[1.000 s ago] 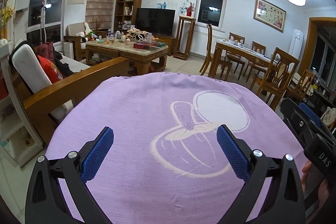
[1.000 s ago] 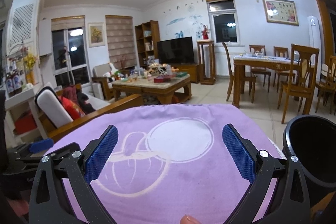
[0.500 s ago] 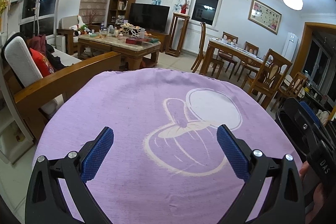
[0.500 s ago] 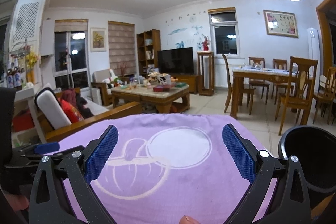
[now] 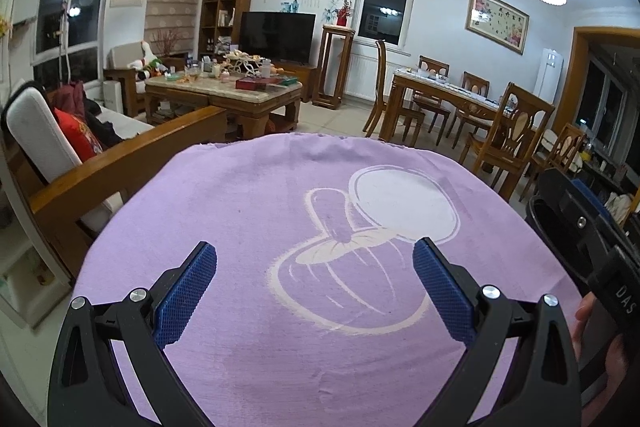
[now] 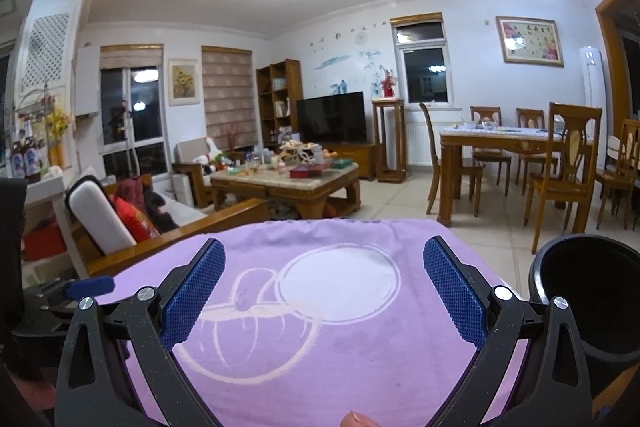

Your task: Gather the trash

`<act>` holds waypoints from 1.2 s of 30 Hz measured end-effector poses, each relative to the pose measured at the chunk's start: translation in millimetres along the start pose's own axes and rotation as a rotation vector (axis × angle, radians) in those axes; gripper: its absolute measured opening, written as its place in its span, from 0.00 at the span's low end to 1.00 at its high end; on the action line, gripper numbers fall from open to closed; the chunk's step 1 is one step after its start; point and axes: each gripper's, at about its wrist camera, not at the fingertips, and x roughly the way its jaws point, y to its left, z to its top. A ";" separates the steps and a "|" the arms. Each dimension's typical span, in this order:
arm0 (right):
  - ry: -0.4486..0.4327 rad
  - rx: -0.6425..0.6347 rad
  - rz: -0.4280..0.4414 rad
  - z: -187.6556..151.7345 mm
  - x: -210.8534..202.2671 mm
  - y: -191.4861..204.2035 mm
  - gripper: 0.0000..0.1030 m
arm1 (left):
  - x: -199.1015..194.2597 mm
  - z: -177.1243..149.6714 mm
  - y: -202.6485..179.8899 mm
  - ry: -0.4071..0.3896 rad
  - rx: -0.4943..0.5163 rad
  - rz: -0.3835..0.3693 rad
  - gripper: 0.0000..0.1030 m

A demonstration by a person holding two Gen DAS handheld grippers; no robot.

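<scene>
Two tools show over one purple cloth (image 5: 248, 211) that covers the tabletop: the left tool (image 5: 315, 281) and the right tool (image 6: 323, 291), each with two blue pads held wide apart and nothing between them. The cloth bears one pale printed figure, a round shape beside a smaller bulb. One black bin (image 6: 588, 291) stands just off the cloth's right edge, its mouth dark; whether anything lies in it I cannot tell, and no loose trash shows on the cloth. Beyond are one coffee table (image 5: 224, 95) crowded with small things, one television (image 5: 278, 37), one dining table (image 6: 500, 141) with several wooden chairs, and one sofa (image 5: 48, 139) with a red cushion. Compared with a second ago, the left view has tipped slightly upward, so more ceiling and far wall show, and the right view likewise sits a little higher; the pads' spread has not changed. Both tools hover level above the cloth, pointing into the room, with a fingertip (image 6: 356, 419) at the right view's lower edge.
</scene>
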 end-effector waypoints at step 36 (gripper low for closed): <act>0.053 0.006 0.096 -3.2 6.8 3.7 0.95 | -2.6 0.6 -4.3 -0.023 0.035 0.138 0.95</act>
